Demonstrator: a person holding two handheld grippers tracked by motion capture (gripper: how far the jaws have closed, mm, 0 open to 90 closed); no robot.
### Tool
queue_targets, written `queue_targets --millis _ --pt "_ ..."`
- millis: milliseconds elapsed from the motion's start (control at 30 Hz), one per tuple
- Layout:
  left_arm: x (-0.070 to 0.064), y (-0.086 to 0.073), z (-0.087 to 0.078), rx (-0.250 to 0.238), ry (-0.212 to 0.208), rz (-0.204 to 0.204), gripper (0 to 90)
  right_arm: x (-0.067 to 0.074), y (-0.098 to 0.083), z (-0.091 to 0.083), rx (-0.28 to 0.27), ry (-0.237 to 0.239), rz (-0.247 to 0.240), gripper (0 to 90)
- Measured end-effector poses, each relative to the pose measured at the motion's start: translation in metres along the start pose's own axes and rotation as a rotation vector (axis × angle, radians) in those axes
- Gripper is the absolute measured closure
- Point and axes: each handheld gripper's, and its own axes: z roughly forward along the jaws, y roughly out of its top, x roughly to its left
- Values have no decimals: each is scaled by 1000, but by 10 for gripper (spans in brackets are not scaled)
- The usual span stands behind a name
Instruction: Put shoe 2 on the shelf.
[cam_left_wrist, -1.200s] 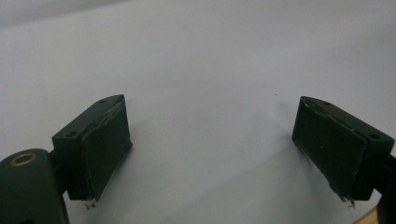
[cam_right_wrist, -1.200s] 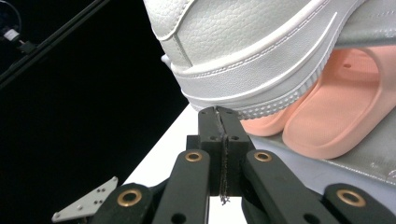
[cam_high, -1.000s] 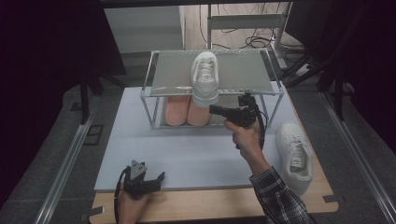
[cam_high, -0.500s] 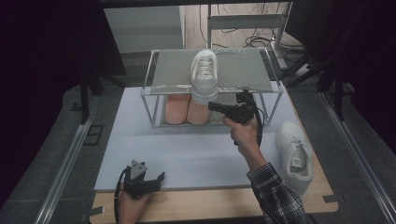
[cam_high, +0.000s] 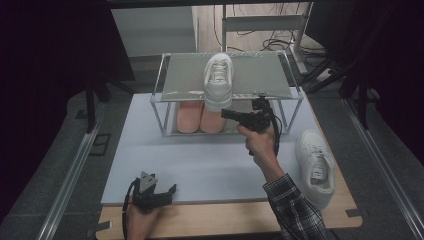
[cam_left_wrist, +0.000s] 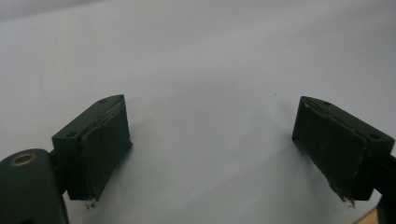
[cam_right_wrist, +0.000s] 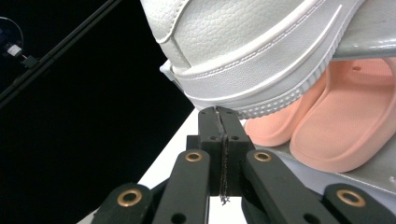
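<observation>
Laboratory recording station. Dark curtains (cam_high: 60, 45) enclose the desk (cam_high: 220, 220) on both sides of the tool (cam_high: 227, 114); metal floor rails (cam_high: 70, 170) flank it, and loose cables (cam_high: 260, 35) lie on the floor beyond the shoe rack (cam_high: 170, 85).

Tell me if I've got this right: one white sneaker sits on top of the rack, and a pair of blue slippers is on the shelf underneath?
Nearly. The slippers are pink, not blue, as the right gripper view shows. The rest holds: one white sneaker sits on top of the rack, with the slippers on the shelf underneath.
</observation>
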Motion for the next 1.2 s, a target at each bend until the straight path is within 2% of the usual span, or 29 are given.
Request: queue_targets --millis 133,267,467,633,933,1033,1100,1200 --pt "0 0 0 0 0 0 112 4 2 8 5 -14 -10 895" --pt "0 0 0 0 0 0 112 5 3 13 -12 -59 -20 895" --pt "0 0 0 -1 -1 -3 112 -8 9 6 -43 -100 8 896" --pt "0 0 0 1 -1 -1 112 -20 13 2 -66 -104 47 895" --pt "0 0 0 -2 -1 -1 112 -6 16 29 -36 -119 8 895" --pt "0 0 0 2 -1 2 112 -8 19 28 -36 -139 0 896" --pt "0 0 0 2 0 -1 112 -13 21 23 -46 -153 11 896" --pt "0 0 0 0 -1 -1 112 -18 22 21 -50 -146 31 896"
